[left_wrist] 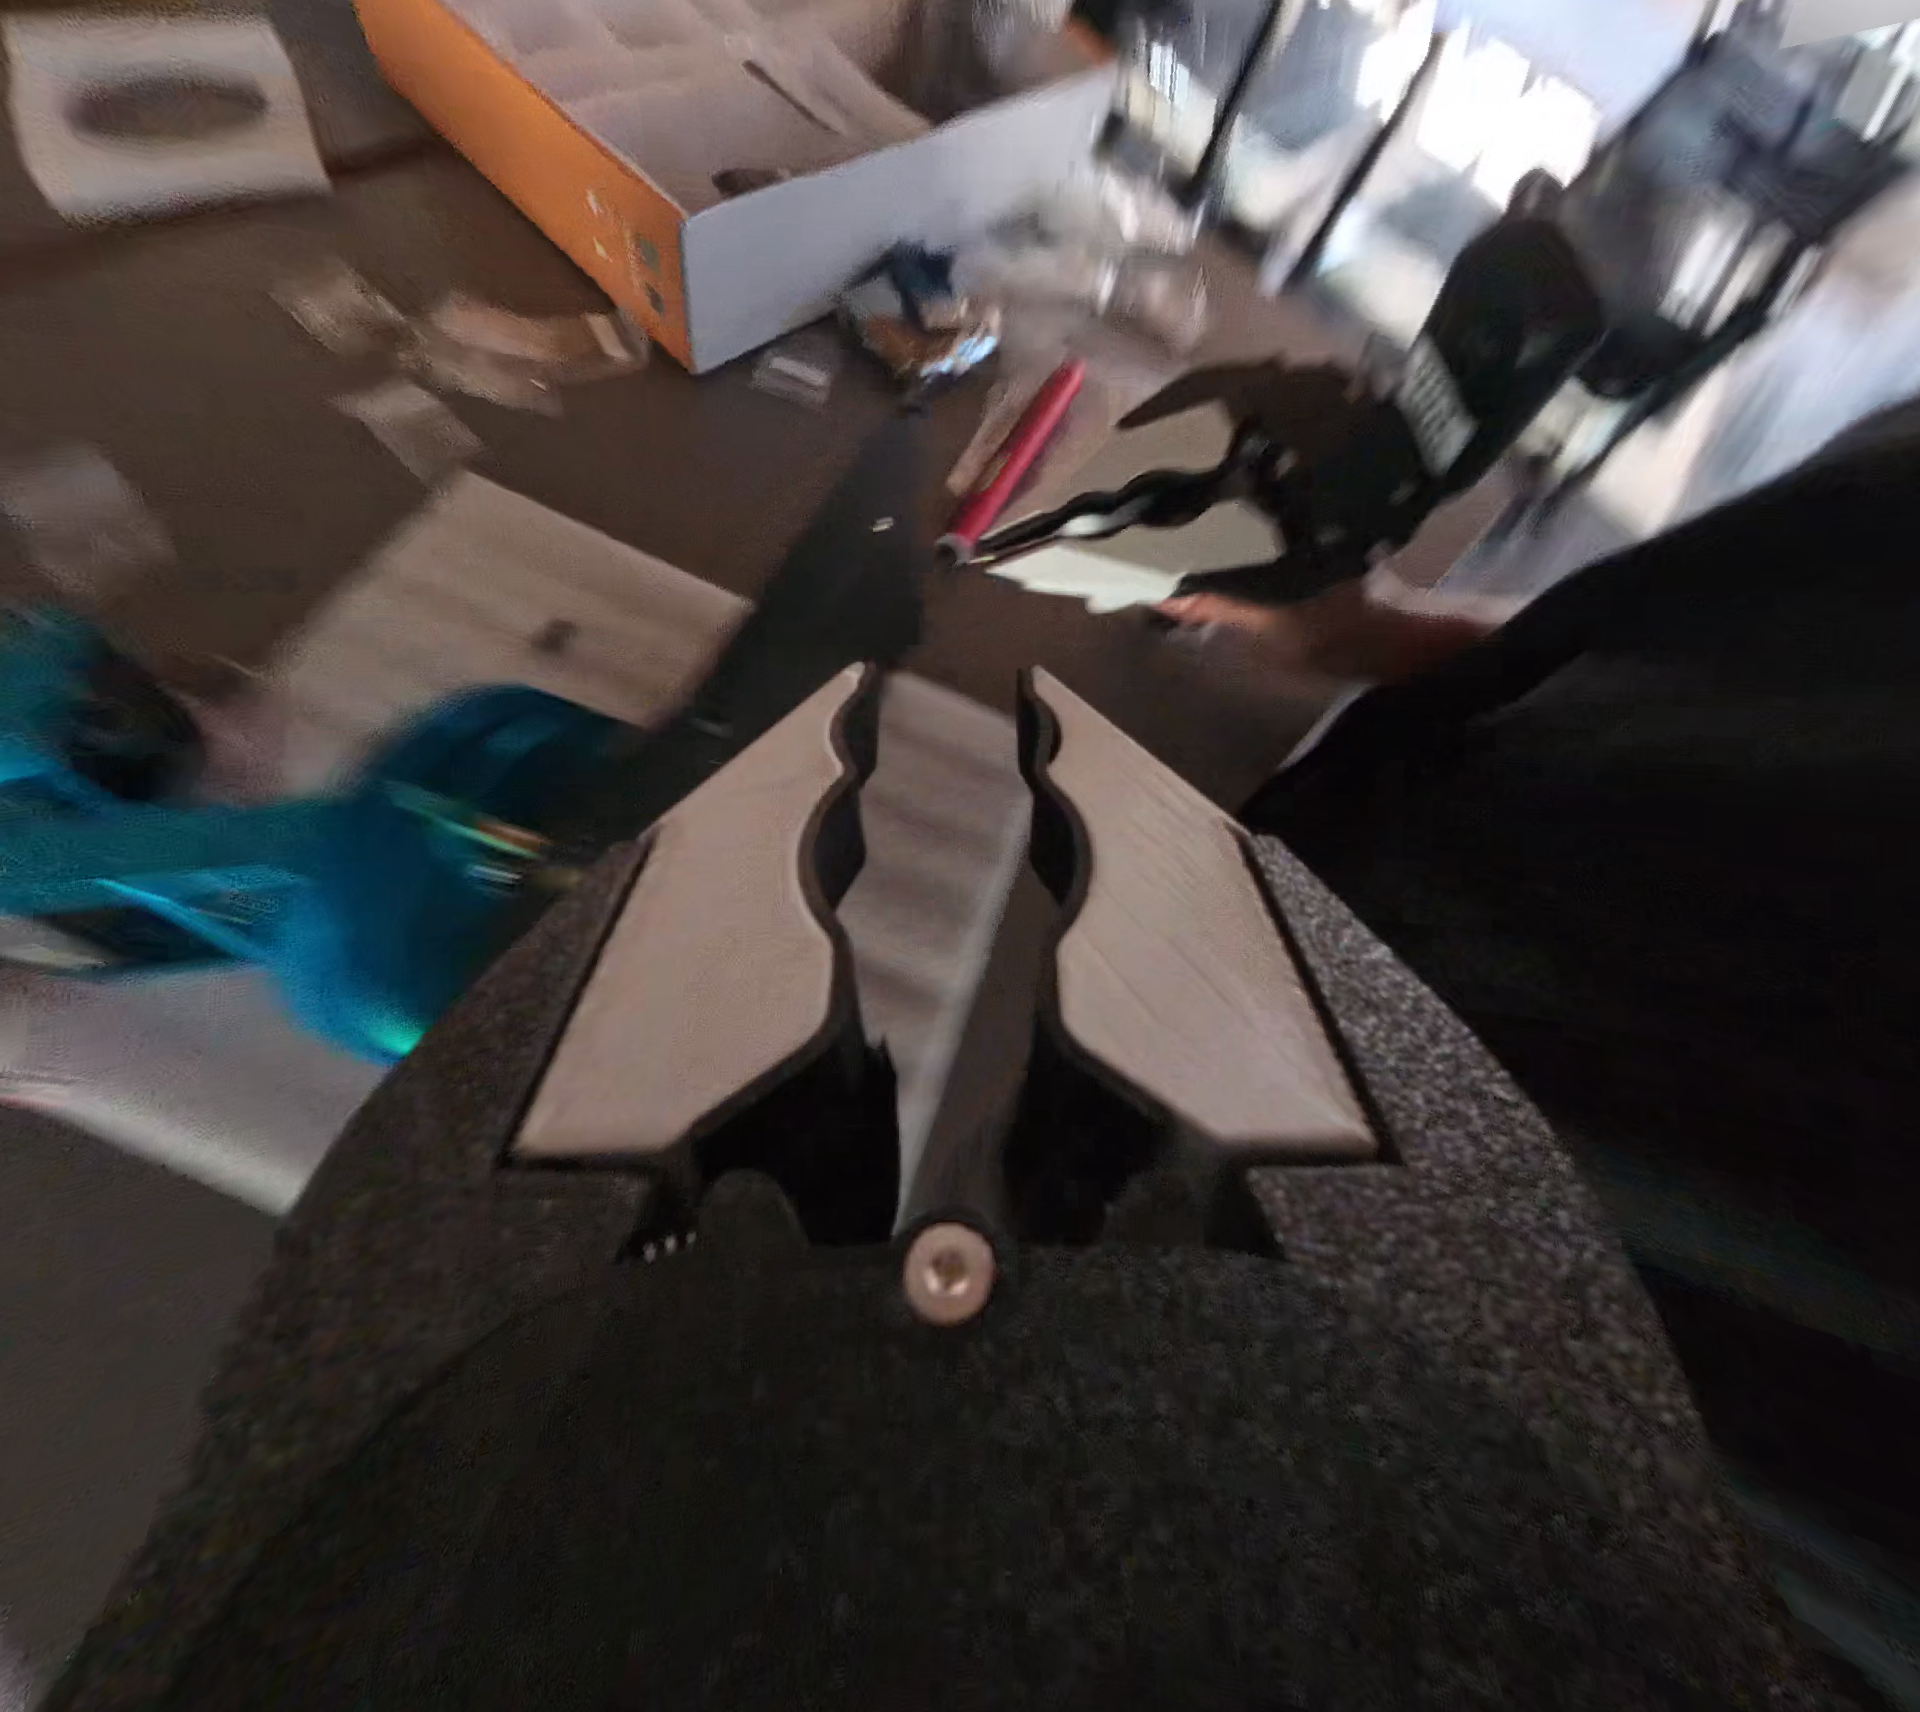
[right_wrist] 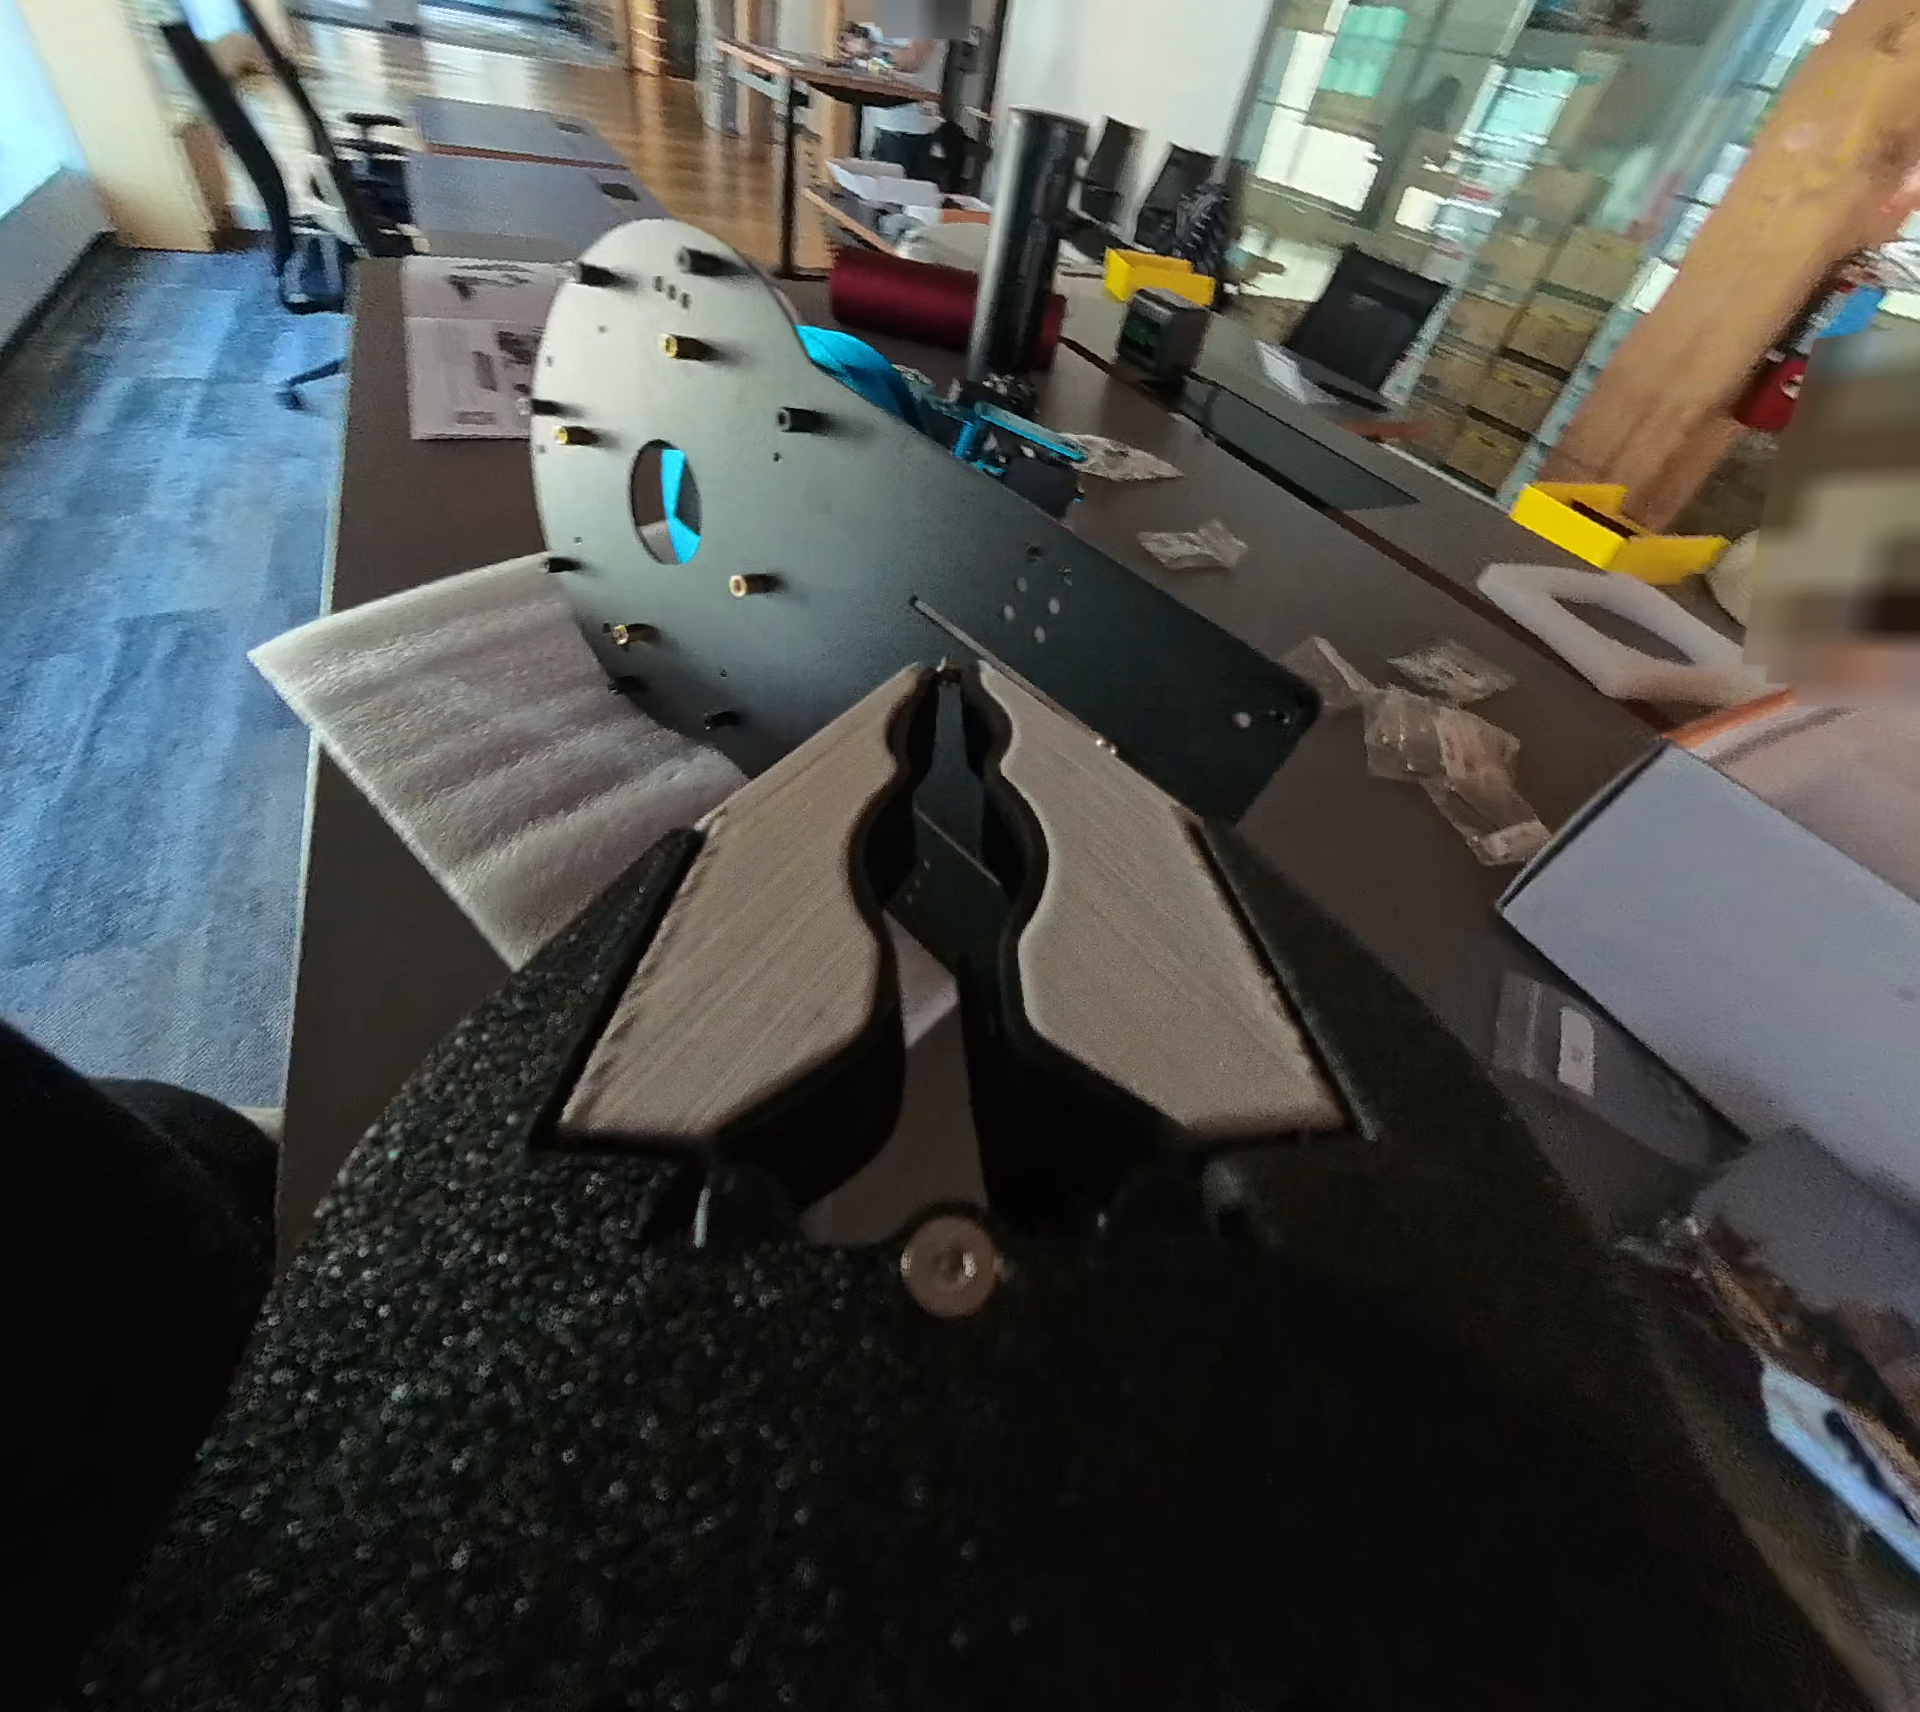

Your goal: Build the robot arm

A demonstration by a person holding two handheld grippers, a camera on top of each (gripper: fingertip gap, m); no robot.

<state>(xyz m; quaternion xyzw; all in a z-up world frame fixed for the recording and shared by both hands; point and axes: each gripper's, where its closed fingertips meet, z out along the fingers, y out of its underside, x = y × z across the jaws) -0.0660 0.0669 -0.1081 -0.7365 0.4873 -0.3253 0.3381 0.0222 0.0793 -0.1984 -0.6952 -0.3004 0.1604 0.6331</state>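
A black metal plate point(right_wrist: 831, 540) with a round end, a centre hole and several brass and black standoffs stands tilted on the dark table. My right gripper point(right_wrist: 948, 675) is at its straight end by a slot, jaws almost closed on a small metal part too small to identify. In the left wrist view the right gripper point(left_wrist: 971, 542) sits beside a red rod-shaped tool point(left_wrist: 1023, 447). My left gripper point(left_wrist: 945, 686) is open and empty, above a foam sheet point(left_wrist: 499, 592) and next to the plate point(left_wrist: 842, 582). This view is motion-blurred.
Blue robot parts point(right_wrist: 997, 431) lie behind the plate. An orange and white box point(left_wrist: 623, 31) and small plastic bags point(right_wrist: 1444, 758) lie to the right. A white foam frame point(right_wrist: 1600, 623) and a yellow tray point(right_wrist: 1600, 530) lie beyond. The table edge point(right_wrist: 332, 623) drops to carpet on the left. The black metal plate point(right_wrist: 831, 540) sits 8 centimetres or so from the ends of my right fingers.
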